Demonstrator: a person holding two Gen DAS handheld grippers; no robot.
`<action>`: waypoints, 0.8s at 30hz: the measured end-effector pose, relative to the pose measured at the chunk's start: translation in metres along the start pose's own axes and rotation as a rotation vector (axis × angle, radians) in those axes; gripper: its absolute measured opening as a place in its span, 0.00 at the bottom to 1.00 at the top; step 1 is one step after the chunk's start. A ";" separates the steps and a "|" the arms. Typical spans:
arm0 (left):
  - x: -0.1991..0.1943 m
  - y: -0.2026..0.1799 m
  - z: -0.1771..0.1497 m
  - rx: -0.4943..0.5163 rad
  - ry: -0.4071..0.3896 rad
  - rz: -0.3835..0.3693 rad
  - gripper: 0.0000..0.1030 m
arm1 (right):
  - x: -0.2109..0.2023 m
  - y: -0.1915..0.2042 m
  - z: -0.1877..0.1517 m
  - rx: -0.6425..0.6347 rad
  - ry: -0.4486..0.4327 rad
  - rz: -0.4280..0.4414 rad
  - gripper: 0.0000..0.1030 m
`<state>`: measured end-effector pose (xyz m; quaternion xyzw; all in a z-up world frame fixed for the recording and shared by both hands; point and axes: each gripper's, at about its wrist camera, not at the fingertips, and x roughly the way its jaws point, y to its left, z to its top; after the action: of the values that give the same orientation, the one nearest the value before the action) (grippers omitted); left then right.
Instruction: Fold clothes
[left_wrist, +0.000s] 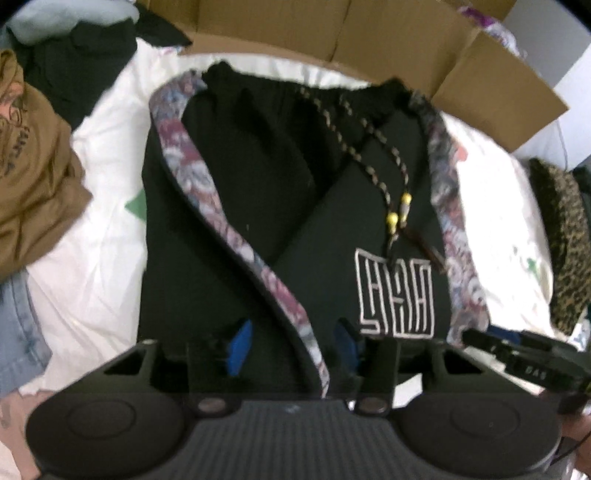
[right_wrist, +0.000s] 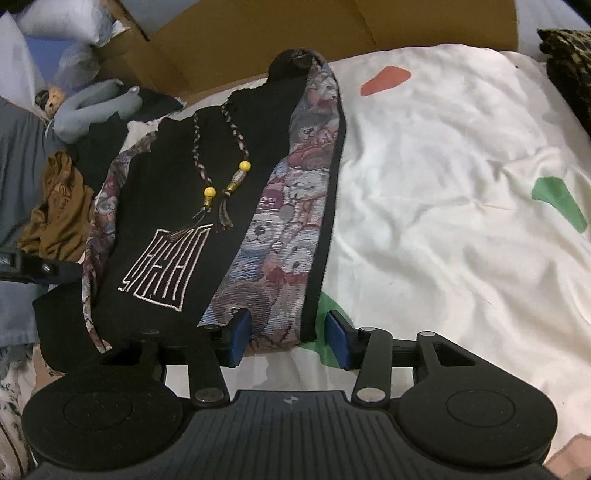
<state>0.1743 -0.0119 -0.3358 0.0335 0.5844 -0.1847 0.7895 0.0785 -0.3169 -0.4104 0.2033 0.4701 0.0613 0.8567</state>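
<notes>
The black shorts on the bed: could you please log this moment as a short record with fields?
garment: black shorts lying flat, partly folded, on a white sheet
trim: patterned side stripe along each outer edge
drawstring: braided cords with yellow beads, resting on the fabric
left gripper: at the near hem, jaws astride a stripe, pads not seen pressing
right gripper: jaws astride the striped hem, gap on one side
surroundings: cardboard box, brown garment
</notes>
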 end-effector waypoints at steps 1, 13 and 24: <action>0.003 -0.001 -0.001 0.009 0.006 0.012 0.49 | 0.000 0.002 0.000 -0.004 0.000 0.001 0.50; 0.025 0.003 -0.009 -0.009 0.064 0.027 0.16 | 0.011 0.009 -0.004 -0.033 0.026 -0.012 0.41; -0.022 0.044 0.006 -0.031 0.024 0.007 0.03 | -0.017 0.011 0.013 -0.032 0.006 -0.034 0.04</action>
<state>0.1893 0.0332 -0.3209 0.0258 0.5966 -0.1725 0.7834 0.0803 -0.3157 -0.3862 0.1811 0.4752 0.0548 0.8593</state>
